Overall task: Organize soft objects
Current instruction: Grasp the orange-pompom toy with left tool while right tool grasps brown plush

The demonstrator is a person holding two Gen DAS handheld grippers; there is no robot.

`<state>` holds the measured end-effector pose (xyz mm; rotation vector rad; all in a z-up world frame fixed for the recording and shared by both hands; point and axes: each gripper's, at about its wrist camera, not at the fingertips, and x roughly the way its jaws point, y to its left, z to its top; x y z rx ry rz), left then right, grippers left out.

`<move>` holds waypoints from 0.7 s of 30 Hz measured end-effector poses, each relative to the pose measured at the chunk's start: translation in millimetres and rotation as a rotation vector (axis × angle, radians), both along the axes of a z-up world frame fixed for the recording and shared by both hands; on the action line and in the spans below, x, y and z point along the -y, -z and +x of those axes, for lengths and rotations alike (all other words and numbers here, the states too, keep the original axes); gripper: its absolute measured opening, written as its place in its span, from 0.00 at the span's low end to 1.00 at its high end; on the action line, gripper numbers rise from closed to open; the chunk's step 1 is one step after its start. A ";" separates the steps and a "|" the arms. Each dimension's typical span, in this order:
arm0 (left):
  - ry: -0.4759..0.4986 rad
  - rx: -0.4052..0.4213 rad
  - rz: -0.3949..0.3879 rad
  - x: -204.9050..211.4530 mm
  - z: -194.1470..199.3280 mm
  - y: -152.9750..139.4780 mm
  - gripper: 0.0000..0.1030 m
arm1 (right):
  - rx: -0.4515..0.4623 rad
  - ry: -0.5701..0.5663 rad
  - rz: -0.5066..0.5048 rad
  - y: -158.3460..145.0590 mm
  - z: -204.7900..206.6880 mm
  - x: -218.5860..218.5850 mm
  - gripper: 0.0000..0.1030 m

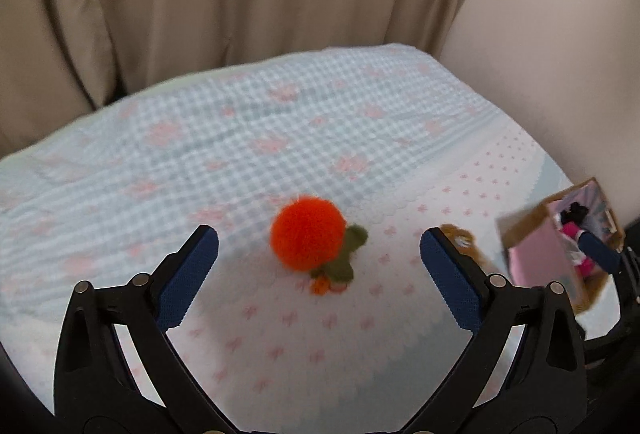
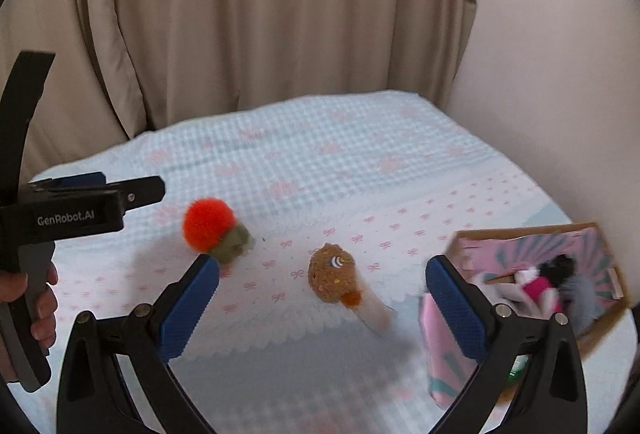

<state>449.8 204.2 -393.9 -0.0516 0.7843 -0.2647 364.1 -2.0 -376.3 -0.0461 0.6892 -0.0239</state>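
A fluffy orange pompom with green felt leaves lies on the bedspread, just ahead of and between the fingers of my open, empty left gripper. It also shows in the right wrist view. A brown knitted ball toy with a pale stick lies in front of my open, empty right gripper; its edge peeks past my left gripper's right finger. A pink cardboard box at the right holds soft toys, black and pink among them.
The bed has a blue gingham and pink bow-print cover. A beige curtain hangs behind it, a pale wall to the right. The box also appears at the right edge of the left wrist view. The left tool's body is at left.
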 end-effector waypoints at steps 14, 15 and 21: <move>0.019 -0.044 -0.006 29.1 67.1 97.5 0.77 | -0.117 -0.017 -0.071 116.0 77.2 8.3 0.66; 0.018 -0.050 -0.008 30.3 68.0 99.7 0.75 | -0.119 -0.016 -0.085 119.2 80.2 8.0 0.66; 0.012 -0.080 -0.013 34.1 75.0 110.5 0.42 | -0.145 -0.016 -0.114 132.3 93.9 13.1 0.54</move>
